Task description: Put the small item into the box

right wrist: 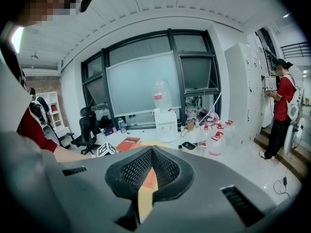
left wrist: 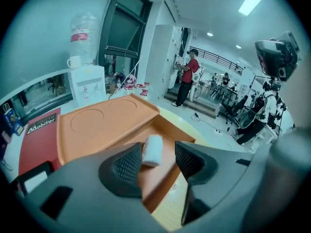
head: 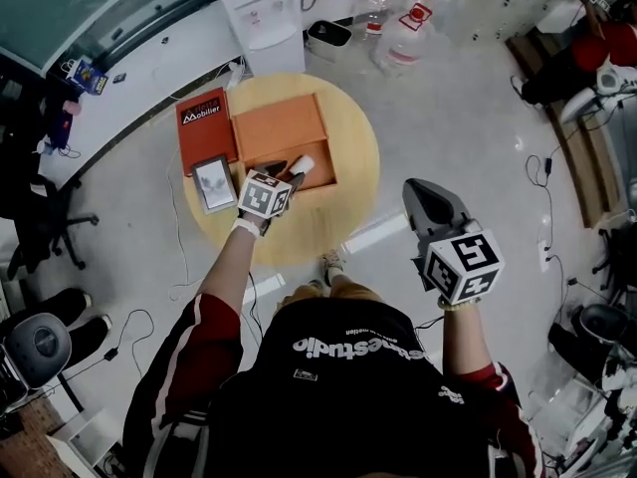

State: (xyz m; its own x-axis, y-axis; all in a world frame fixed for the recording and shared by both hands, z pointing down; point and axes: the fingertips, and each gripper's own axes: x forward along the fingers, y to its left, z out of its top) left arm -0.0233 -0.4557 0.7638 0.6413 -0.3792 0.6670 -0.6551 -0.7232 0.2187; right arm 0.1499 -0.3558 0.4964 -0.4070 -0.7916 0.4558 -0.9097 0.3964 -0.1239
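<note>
- Stretches the left arm (head: 231, 272) forward, forearm bare below a red sleeve.
- Holds the left gripper (head: 288, 172) (left wrist: 158, 160) out ahead, angled down, jaws spread wide apart.
- Bends the right arm (head: 460, 345) close to the body.
- Holds the right gripper (head: 426, 191) (right wrist: 151, 168) off to the right, jaws closed together at the tips.

Red book (head: 206, 127) lies beside a grey tablet (head: 214, 183).

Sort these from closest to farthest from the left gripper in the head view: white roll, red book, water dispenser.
1. White roll: right at the left gripper tips, inside the orange box.
2. Red book: on the left side of the table.
3. Water dispenser: beyond the table, at the top.
</note>
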